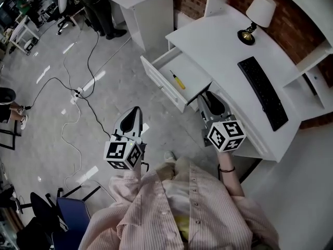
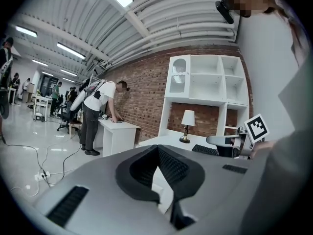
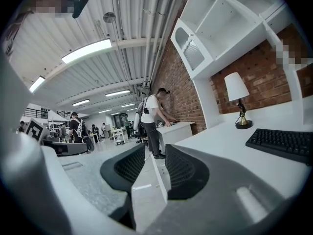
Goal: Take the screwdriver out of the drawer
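Observation:
The screwdriver (image 1: 177, 80), thin with a yellow handle, lies inside the open white drawer (image 1: 157, 81) of the desk (image 1: 223, 40). My right gripper (image 1: 207, 94) hovers just off the drawer's near right corner, pointing at it, jaws open with nothing between them. In the right gripper view, the right gripper (image 3: 156, 153) shows a gap between its pads, and a white drawer edge (image 3: 160, 192) shows through it. My left gripper (image 1: 136, 110) hangs over the floor in front of the drawer, apart from it. In its own view, the left gripper (image 2: 157, 148) has its tips together and holds nothing.
A black keyboard (image 1: 263, 91) and a small lamp (image 1: 257, 14) sit on the desk. Cables and a power strip (image 1: 77, 92) run across the floor at left. A person (image 3: 151, 121) leans on a second white table (image 1: 145, 4) behind. A chair (image 1: 52, 212) stands at bottom left.

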Action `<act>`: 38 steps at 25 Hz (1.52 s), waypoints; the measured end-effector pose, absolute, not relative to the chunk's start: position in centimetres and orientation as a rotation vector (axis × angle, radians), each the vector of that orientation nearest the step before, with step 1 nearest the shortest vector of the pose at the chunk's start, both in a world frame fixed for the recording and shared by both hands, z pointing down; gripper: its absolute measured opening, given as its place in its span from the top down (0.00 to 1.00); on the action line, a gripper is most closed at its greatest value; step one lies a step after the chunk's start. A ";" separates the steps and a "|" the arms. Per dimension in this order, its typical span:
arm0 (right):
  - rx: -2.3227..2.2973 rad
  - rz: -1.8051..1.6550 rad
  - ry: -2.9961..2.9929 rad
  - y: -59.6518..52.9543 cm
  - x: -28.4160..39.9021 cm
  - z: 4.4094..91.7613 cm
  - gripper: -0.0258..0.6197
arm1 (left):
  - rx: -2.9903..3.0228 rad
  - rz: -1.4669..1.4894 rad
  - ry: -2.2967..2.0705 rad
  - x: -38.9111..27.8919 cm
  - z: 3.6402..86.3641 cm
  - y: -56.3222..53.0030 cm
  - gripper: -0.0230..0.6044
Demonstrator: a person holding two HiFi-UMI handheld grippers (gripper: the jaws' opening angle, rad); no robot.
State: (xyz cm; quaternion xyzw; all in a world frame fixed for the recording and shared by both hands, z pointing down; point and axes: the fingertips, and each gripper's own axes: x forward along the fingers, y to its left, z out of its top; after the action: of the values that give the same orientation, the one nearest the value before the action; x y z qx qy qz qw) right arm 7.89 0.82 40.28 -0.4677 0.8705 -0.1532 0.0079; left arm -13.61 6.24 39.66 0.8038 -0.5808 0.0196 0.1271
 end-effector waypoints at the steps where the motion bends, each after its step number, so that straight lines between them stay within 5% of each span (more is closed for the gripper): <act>1: -1.465 -0.491 2.720 0.4 7.7 40.6 0.78 | 2.339 0.062 -1.684 -13.7 39.9 5.8 0.97; 38: -1.432 -1.031 3.013 -21.9 2.5 56.4 0.78 | 2.078 0.182 -1.461 -13.7 51.8 -16.7 0.97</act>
State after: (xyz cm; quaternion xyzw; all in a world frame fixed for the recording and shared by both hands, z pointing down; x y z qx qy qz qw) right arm 2.50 -21.91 56.37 -0.4038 0.8497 -0.2908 -0.1744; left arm -13.71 -16.70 51.78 0.7802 -0.5484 0.0684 0.2930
